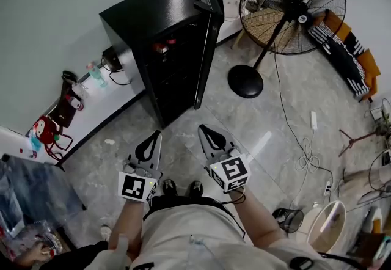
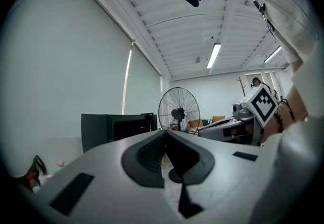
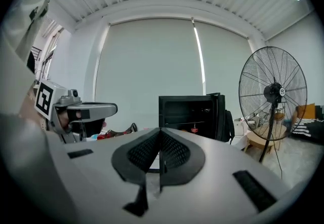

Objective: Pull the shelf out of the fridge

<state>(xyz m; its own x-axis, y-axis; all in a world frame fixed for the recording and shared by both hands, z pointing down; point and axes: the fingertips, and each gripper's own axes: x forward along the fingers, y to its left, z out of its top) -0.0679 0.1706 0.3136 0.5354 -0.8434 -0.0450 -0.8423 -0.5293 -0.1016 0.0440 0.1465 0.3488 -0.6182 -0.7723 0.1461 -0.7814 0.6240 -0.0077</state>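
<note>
- Left gripper: jaws clenched tip to tip, nothing between them. It is held level and aimed at the fridge.
- Right gripper: jaws pressed together and empty. It sits just beside the left gripper and apart from it, tilted slightly downward.
- Fridge: a black cabinet standing upright on the floor. It is straight ahead of both grippers and well apart from their tips, with its open front turned toward them.
- Door: swung wide on the side of the cabinet ahead and right of the right gripper, with its edge toward the jaws.
- Shelf: inside the fridge, in the upper part of the dark cavity, dead ahead of the right gripper's tips and untouched.
  - It shows as a thin, pale, level line.
  - Its long axis runs side to side across the opening, with the front edge facing the grippers.
  - Its depth into the cabinet cannot be made out.
- Small red item: just below that line, inside the cavity.
- Pedestal fan: ahead and to the right of the right gripper, beyond the door, with its round base on the floor.
- White ledge: ahead and left of the left gripper, along the wall, carrying a red bag and a bottle.
</note>
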